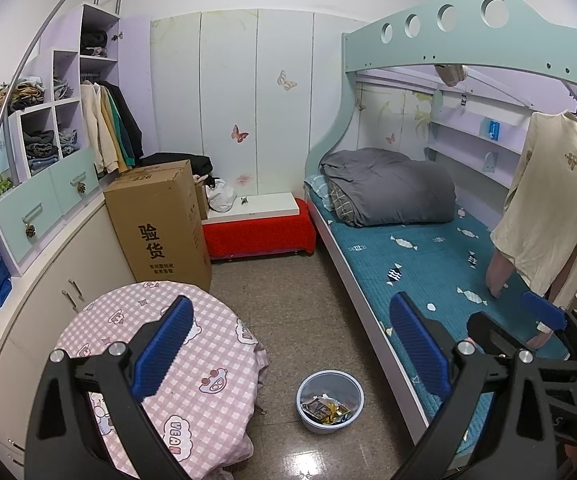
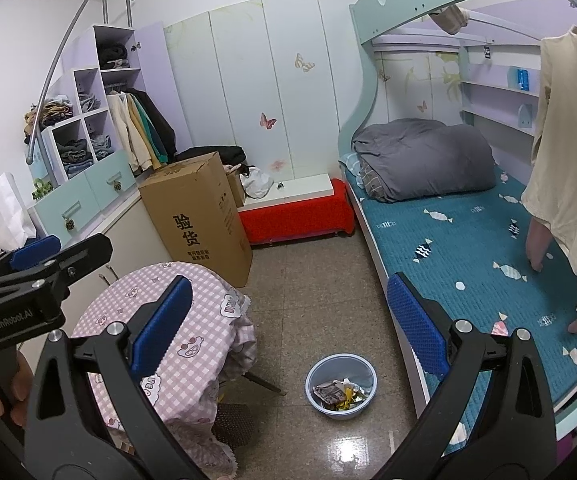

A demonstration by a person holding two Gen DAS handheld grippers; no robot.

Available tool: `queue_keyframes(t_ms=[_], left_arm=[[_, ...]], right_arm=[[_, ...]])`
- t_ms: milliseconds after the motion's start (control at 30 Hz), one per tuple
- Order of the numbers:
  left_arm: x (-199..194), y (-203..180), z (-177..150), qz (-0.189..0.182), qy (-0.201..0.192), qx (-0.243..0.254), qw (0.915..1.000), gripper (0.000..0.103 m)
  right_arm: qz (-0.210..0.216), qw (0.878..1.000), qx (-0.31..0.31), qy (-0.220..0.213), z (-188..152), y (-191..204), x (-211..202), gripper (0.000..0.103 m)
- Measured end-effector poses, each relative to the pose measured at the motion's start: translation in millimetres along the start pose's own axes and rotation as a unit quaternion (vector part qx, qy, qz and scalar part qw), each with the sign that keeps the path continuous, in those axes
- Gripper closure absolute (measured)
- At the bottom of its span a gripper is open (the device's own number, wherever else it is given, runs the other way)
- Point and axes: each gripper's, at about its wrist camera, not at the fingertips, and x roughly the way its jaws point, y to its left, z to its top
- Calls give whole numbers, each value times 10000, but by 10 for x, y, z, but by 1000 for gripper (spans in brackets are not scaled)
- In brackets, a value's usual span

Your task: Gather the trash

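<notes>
Both your claws gape empty: left gripper (image 1: 292,344), right gripper (image 2: 292,324). The round pale-blue plastic bin (image 2: 315,376) of wrappers sits at six o'clock below, equally near both.

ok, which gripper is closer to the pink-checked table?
Left. The left gripper hangs by the table on its cabinet side. The right gripper is across the aisle, over the edge of the bed. Both are open.
</notes>
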Motion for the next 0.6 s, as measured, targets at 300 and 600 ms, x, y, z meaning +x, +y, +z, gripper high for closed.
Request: queue_keyframes(t_ms=[300,600], left_arm=[[123,19,4,-9,66,-28,10000,6],[243,123,4,19,156,-1,9999,6]], right_arm=[[17,9999,-24,118,-3,3,145,7],[22,9997,-18,240,-1,63,292,7]])
